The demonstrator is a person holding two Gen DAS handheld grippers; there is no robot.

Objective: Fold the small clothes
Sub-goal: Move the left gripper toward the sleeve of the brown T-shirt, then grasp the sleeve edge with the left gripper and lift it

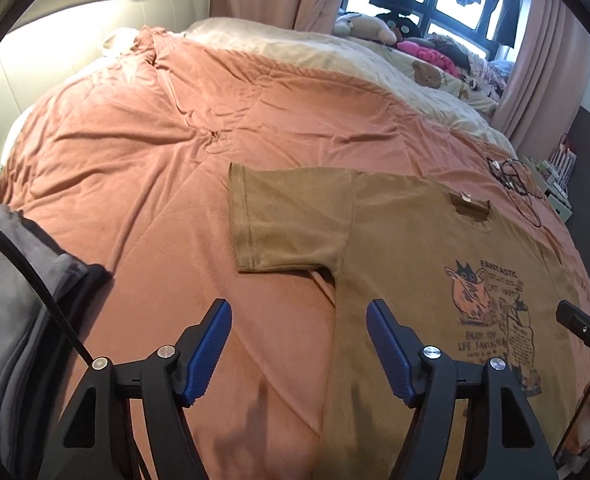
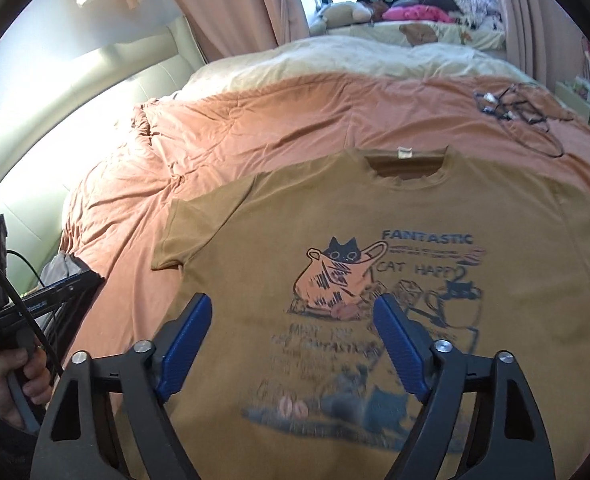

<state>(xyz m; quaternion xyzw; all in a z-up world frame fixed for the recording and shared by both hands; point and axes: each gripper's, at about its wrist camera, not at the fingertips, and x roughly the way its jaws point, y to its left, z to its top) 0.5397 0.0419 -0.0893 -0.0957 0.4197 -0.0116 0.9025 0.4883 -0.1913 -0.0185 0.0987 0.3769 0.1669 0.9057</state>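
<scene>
The brown T-shirt (image 2: 375,216) lay flat on the pink duvet (image 1: 143,152) of the bed, its printed front facing up and the collar (image 2: 405,164) pointing away toward the window. No fold was visible in it: both sleeves were spread out to the sides and the body was smooth, so the folding seemed to be only at its beginning, at the step of choosing where to take the cloth. The left gripper (image 1: 299,344) hovered above the left edge of the shirt, below the left sleeve (image 1: 287,220), with its blue fingers wide apart and nothing between them. The right gripper (image 2: 291,340) hung over the lower middle of the print, also spread wide and holding nothing. Whether either one touched the fabric, I could not tell. In my judgement the next move asked each gripper to go down to an edge or a sleeve, close on a single layer of cloth, and bring it over the body. A tangle of black cables (image 2: 515,108) lay on the duvet beyond the right shoulder, well apart from the shirt.
</scene>
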